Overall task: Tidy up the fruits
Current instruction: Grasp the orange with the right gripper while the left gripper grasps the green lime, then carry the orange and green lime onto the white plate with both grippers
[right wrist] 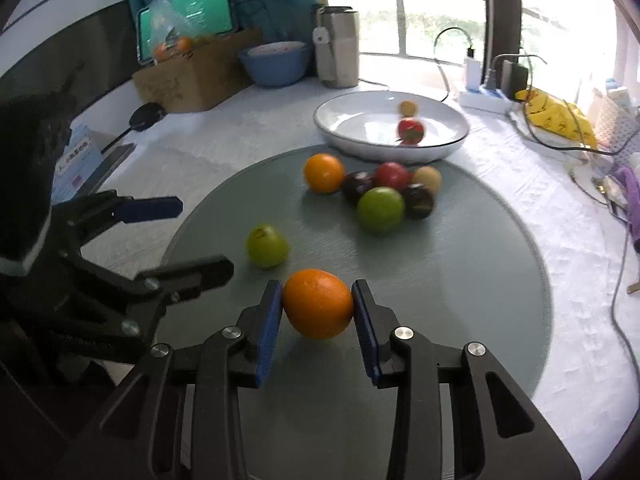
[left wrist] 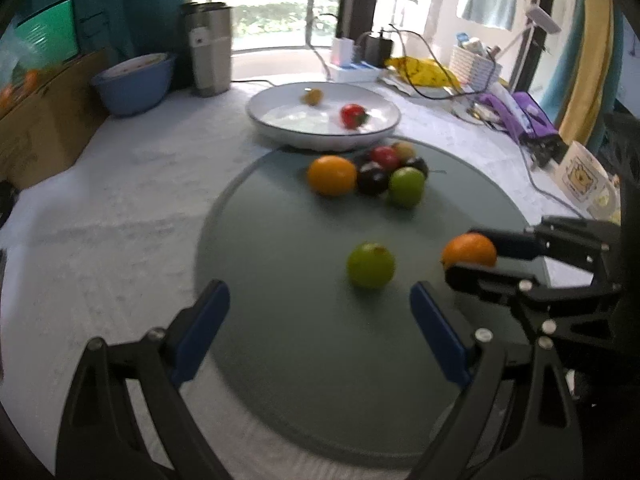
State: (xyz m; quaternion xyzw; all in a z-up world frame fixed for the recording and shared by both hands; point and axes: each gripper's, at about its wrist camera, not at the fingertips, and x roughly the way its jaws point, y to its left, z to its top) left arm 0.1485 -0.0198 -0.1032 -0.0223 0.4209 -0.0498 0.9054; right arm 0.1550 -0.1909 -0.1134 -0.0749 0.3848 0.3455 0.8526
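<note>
Now the right gripper point(right wrist: 318, 308) clamps an orange point(right wrist: 319, 304) — the left gripper point(left wrist: 320, 320) gapes empty near a green apple point(left wrist: 371, 265) — next, I judge, lift it to the white dish point(right wrist: 440, 148).

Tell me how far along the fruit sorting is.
Early. Done: a red fruit and a small brownish one lie in the white dish. In hand: the right claw grips an orange; the left claw is open near a green fruit. Left: the pile on the grey mat.
</note>
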